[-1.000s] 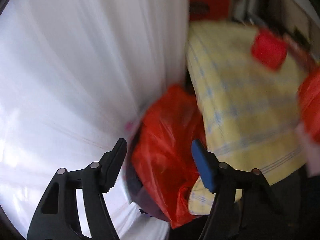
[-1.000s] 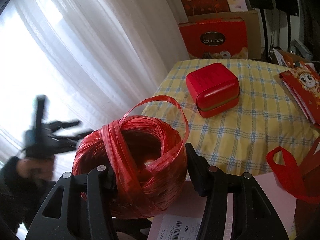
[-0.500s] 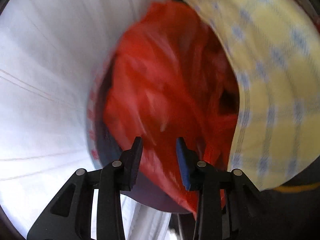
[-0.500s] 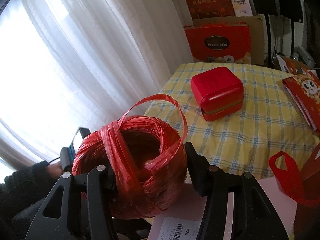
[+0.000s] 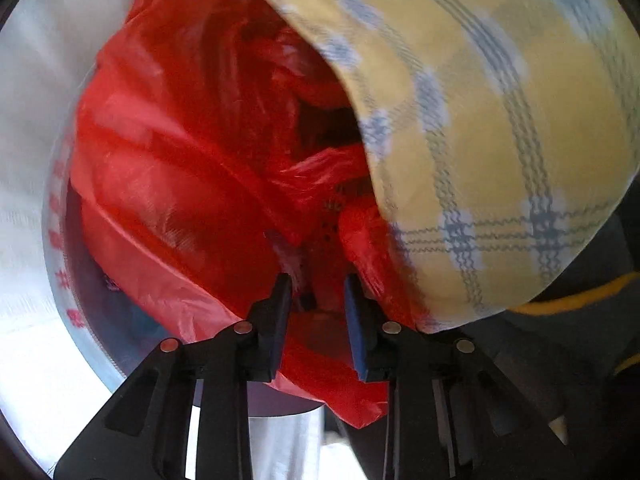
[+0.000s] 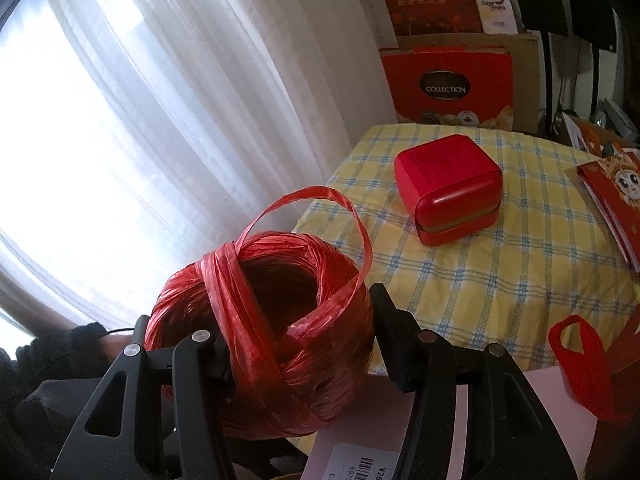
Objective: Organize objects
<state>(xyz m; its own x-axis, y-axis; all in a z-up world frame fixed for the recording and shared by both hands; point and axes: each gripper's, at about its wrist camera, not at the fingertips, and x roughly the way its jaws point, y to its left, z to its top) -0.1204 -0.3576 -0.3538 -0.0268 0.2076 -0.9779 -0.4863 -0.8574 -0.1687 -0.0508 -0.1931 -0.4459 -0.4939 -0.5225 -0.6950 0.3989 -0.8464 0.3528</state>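
My left gripper (image 5: 316, 292) points down into a pale bin (image 5: 60, 280) lined with a crumpled red plastic bag (image 5: 168, 184). Its jaws are closing, with a narrow gap left. A fold of the red bag lies between them, and I do not see the pads pressing on it. My right gripper (image 6: 296, 328) is shut on a ball of red plastic twine (image 6: 260, 328), held above the near edge of the table. A loose loop of twine arches over the ball. A red box (image 6: 448, 190) sits on the yellow checked tablecloth (image 6: 500, 280).
The tablecloth's hanging edge (image 5: 500, 120) overlaps the bin on the right. A white curtain (image 6: 160, 120) hangs to the left. Red envelopes (image 6: 612, 200), a red ribbon loop (image 6: 576, 360) and pink paper (image 6: 360, 448) lie on the table. Red gift boxes (image 6: 446, 88) stand behind. A dark sleeve (image 6: 60, 352) is at lower left.
The left gripper has dropped and tipped down into the bin, and its jaws have narrowed around the red bag. The right gripper still holds the twine ball in place.
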